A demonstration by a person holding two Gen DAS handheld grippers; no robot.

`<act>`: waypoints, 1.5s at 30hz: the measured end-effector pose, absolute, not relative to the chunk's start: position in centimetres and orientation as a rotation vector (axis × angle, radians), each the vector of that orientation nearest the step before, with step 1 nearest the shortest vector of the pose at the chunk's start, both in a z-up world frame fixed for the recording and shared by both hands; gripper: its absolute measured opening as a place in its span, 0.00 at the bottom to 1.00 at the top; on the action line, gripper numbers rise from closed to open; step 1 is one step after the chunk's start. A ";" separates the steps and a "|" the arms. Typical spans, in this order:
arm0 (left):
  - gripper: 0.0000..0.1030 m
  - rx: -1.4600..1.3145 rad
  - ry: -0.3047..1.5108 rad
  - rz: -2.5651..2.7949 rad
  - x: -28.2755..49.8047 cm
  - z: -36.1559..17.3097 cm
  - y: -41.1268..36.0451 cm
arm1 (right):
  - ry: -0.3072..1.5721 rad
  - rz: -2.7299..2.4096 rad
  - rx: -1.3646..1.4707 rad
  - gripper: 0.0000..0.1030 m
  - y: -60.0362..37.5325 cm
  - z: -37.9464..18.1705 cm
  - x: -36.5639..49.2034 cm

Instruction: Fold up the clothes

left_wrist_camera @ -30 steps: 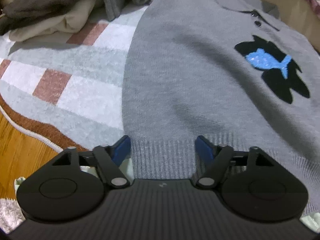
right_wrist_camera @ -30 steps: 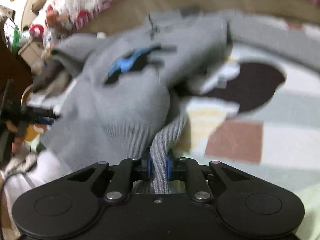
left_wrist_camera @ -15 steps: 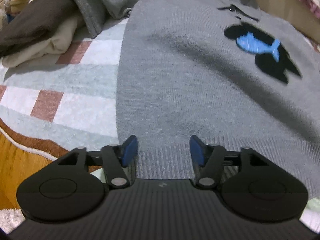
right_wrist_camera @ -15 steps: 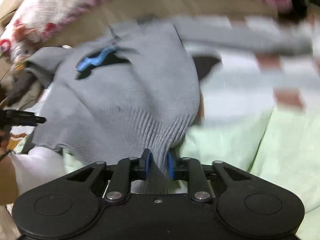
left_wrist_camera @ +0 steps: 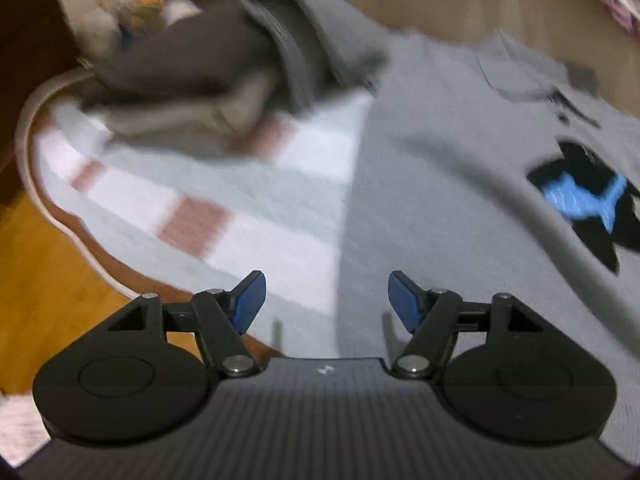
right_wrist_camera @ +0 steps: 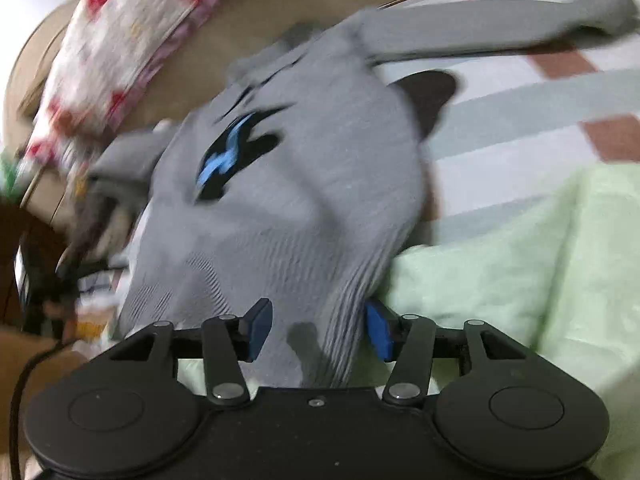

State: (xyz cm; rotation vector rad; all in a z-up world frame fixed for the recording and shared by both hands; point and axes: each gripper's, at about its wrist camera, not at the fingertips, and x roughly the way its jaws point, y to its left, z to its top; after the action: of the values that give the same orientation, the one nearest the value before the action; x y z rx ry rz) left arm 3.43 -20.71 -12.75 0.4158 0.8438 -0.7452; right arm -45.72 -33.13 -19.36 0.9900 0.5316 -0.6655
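Looking along the left gripper [left_wrist_camera: 327,300], its blue pads [left_wrist_camera: 249,300] stand wide apart with nothing pinched; the jaws have just been opening further. Under the gap lies the left side edge of the grey knitted sweater [left_wrist_camera: 440,208], spread flat on a checked rug [left_wrist_camera: 240,200] of pale green, white and brick-red blocks, presumably laid out smooth so it can be folded. A black patch with a blue fish [left_wrist_camera: 580,200] sits on the chest at far right, with a collar and button placket beyond. The left sleeve [left_wrist_camera: 304,40] curls away at the far end beside a heap of brown and beige clothes [left_wrist_camera: 180,76]. Wooden floor [left_wrist_camera: 52,280] shows near left.

Turning to the right wrist view, the right gripper [right_wrist_camera: 318,330] has just been opening, and its pads no longer squeeze anything. The ribbed hem [right_wrist_camera: 340,312] is between them, slack and bunched, apparently just let go at the sweater's near right corner. The knit looks soft and thick, rumpled into ridges here. Pale green fabric [right_wrist_camera: 520,280] lies near right; the other sleeve [right_wrist_camera: 500,28] stretches far right across the rug.
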 end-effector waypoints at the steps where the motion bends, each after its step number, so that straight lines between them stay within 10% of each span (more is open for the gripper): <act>1: 0.74 0.393 0.904 -0.776 3.9 -12.9 -20.7 | 0.528 -0.632 0.989 0.56 -33.2 -19.0 -45.3; 18: 0.84 0.513 1.164 -0.830 3.8 -17.0 -23.5 | 0.565 -0.674 0.856 0.46 -34.6 -20.1 -44.2; 19: 0.78 0.517 1.145 -0.843 3.4 -16.9 -23.5 | 0.559 -0.675 0.850 0.35 -34.6 -20.2 -44.1; 21: 0.06 0.526 1.078 -0.933 2.4 -16.1 -23.4 | 0.542 -0.675 0.844 0.16 -34.7 -20.5 -44.1; 30: 0.07 0.314 0.777 -0.963 2.0 -4.3 -16.6 | 0.149 -0.417 1.097 0.10 -34.8 -16.4 -48.7; 39: 0.07 0.745 0.867 -0.771 2.1 -11.4 -19.3 | 0.531 -0.620 0.957 0.11 -33.4 -18.2 -44.9; 45: 0.14 0.803 0.800 -0.706 1.6 -10.7 -19.8 | 0.584 -0.721 0.800 0.38 -32.7 -15.8 -44.2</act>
State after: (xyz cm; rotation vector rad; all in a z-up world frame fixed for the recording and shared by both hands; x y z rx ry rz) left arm 1.63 -19.80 -10.67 0.8035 0.7998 -0.7064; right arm -44.19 -32.70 -15.84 0.7997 0.5839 -0.7206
